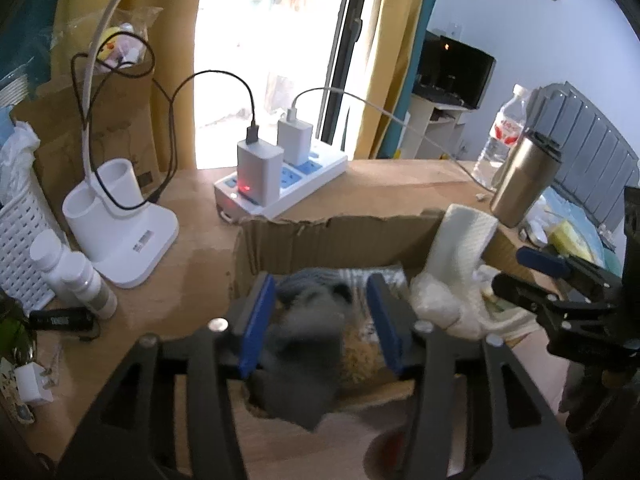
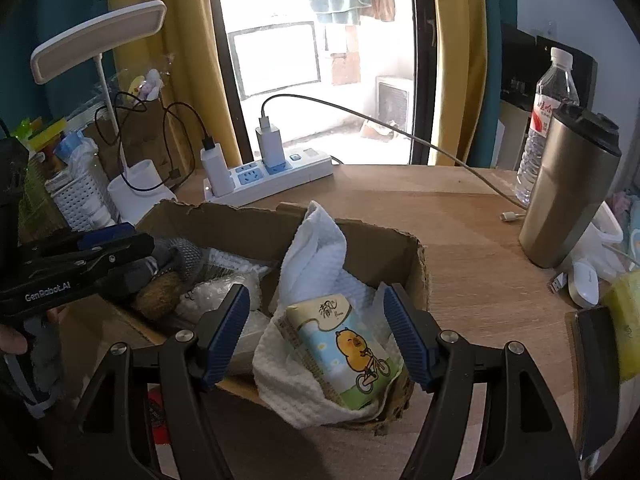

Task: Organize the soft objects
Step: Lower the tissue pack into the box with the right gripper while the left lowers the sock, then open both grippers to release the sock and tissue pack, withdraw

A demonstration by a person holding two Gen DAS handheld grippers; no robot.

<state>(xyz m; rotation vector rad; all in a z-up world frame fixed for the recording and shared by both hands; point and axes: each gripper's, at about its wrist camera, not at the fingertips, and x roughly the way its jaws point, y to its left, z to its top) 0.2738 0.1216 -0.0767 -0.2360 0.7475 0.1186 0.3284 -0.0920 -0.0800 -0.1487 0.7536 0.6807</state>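
A: Where are the soft things?

B: In the torn brown cardboard box [image 2: 248, 228] at the near edge of the wooden worktop [image 2: 460, 208]. A white waffle-weave towel [image 2: 316, 248] stands in it, with a tissue pack printed with a yellow chick [image 2: 344, 348] on top.

A: And the claws?

B: The left claw [image 1: 320, 320] is wide, over a blurred dark grey cloth [image 1: 300, 360]. The right claw [image 2: 320, 332] is wide, empty, straddling the pack.
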